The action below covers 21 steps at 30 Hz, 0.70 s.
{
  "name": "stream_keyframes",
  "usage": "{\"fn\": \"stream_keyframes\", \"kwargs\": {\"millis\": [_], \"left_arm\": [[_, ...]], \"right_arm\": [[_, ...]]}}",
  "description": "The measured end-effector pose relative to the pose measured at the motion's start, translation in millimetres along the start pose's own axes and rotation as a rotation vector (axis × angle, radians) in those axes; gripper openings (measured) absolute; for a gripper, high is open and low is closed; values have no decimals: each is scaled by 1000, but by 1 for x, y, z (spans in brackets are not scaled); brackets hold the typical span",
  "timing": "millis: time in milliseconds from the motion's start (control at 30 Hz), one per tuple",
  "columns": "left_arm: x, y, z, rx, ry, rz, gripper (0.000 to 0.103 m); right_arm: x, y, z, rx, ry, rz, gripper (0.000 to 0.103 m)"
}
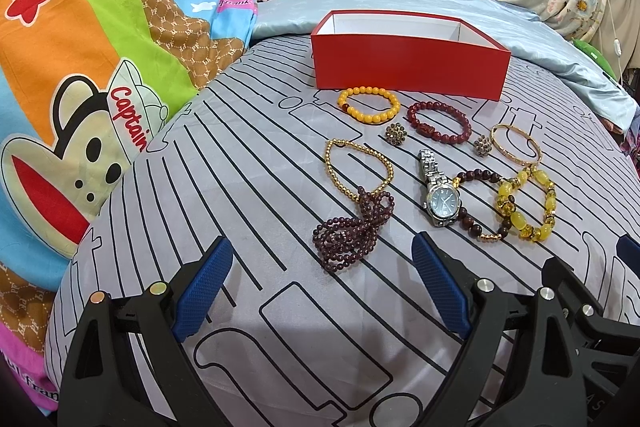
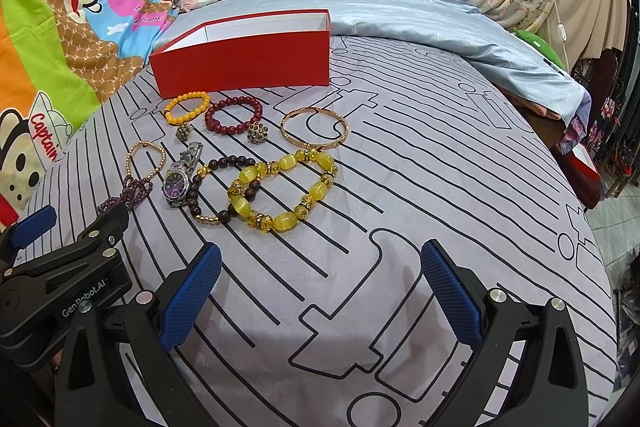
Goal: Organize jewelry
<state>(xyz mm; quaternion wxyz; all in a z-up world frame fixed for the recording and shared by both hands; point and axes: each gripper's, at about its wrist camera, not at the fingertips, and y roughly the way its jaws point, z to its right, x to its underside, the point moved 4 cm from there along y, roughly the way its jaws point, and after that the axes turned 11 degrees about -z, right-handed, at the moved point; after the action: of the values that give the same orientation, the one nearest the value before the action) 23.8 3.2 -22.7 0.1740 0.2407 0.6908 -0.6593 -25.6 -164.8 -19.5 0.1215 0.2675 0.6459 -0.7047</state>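
Looking along the left gripper (image 1: 320, 291), its blue pads are seen spread wide with nothing between them, poised above the grey striped bedsheet (image 1: 248, 195). Just beyond the pads a heap of purple beads (image 1: 352, 231) is piled, overlapping the near end of a gold bead chain (image 1: 356, 167). To the right a silver watch (image 1: 438, 193) is laid, touching a dark brown bracelet (image 1: 480, 205) that overlaps a yellow stone bracelet (image 1: 528, 205). Farther off, an amber bracelet (image 1: 369, 105), a red bracelet (image 1: 439, 119), two cluster rings (image 1: 396, 135) and a rose-gold bangle (image 1: 516, 147) are spread just before the open red box (image 1: 408, 67), which appears empty as far as its white inside can be seen. From the right wrist, the right gripper (image 2: 320, 291) is likewise seen released and empty over bare sheet, with the yellow stone bracelet (image 2: 282, 189) nearest it and the bangle (image 2: 316, 129) beyond; the box (image 2: 244, 55) is found far and to the left. Nothing is judged to have been stowed yet. For a first pick the purple beads are best approached from above by the left pads, closed across the thick middle of the heap so loose loops are gathered, and lifted slowly so the gold chain is not dragged along.
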Motion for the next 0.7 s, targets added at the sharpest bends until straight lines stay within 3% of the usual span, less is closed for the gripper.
{"fn": "stream_keyframes", "kwargs": {"millis": [200,333,500,700], "left_arm": [[1,1,-12,57,-40,-1,90],[-4,-1,-23,39,-35,9,90],[-15,2,-38,73,-49,4,90],[-13,9,-20,133,14,-20,90]], "right_arm": [[1,-5,3,-6,2,-5,96],[1,0,4,-7,8,-8,96],[1,1,3,-10,-1,-13,96],[0,2,2,-16,-4,-18,96]]}}
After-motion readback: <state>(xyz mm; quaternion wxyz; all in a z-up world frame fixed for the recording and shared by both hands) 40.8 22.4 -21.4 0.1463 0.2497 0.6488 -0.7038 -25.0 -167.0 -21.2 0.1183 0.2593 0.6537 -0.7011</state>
